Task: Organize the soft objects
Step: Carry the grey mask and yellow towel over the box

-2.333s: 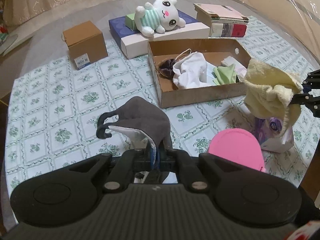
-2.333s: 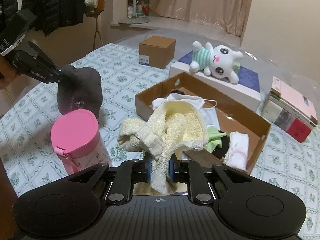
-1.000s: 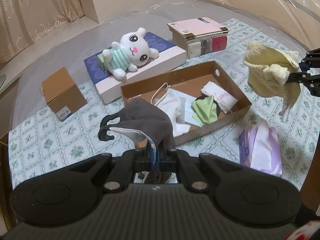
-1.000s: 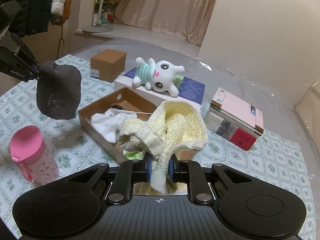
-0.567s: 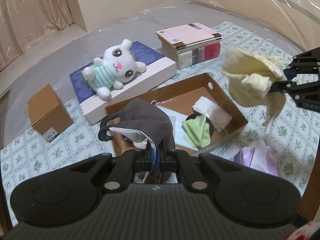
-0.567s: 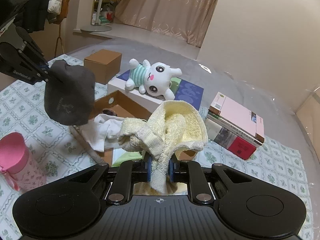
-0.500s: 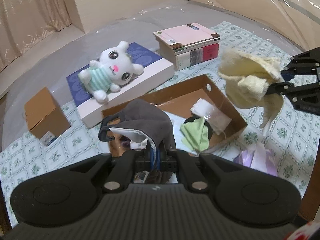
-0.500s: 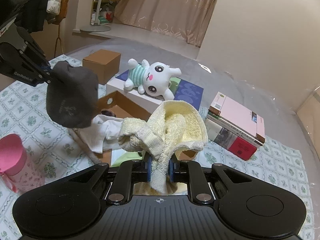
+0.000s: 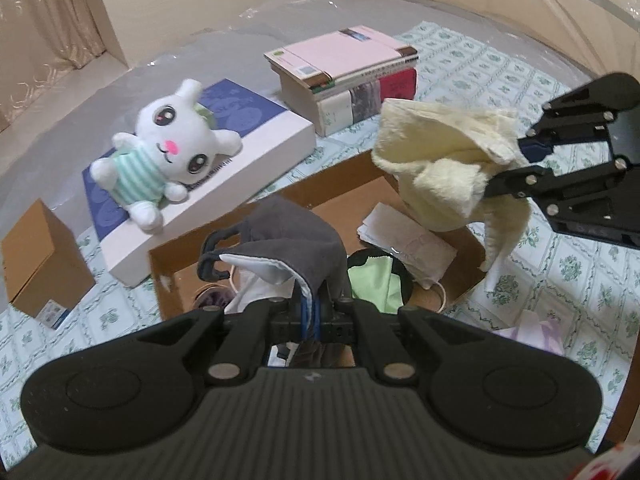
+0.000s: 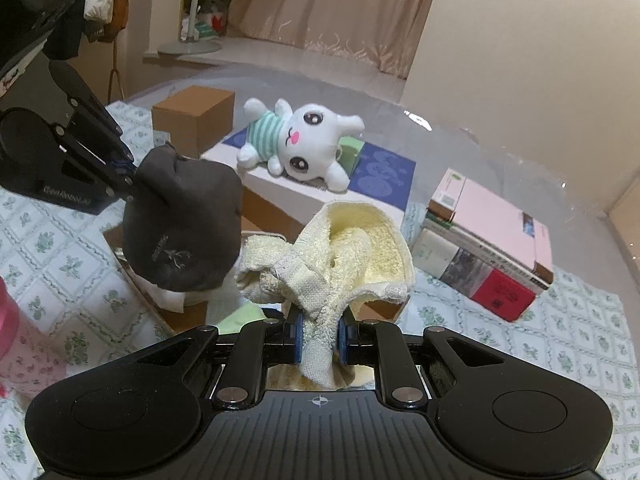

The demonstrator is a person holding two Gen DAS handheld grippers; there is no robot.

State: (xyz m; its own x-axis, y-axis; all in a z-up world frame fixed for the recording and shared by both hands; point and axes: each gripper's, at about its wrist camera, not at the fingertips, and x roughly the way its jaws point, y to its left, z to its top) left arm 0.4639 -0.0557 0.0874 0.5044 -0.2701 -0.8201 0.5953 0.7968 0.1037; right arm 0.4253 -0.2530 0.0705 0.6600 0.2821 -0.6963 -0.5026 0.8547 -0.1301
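Cardboard box (image 9: pixel 460 280) interior half-hidden behind gray mask (image 9: pixel 288 240), yellow towel (image 9: pixel 444 176).

towel (image 10: pixel 352 256): rough terry cloth | mask (image 10: pixel 182 232): matt smooth fabric | box (image 9: pixel 460 272): matt cardboard

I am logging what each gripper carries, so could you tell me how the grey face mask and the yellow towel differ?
The grey face mask is dark, smooth and cup-shaped with black ear loops; the yellow towel is pale, fluffy and bunched in loose folds. The mask hangs from the left gripper, the towel from the right gripper. Both are soft, pinched between shut fingers and held in the air above the cardboard box.
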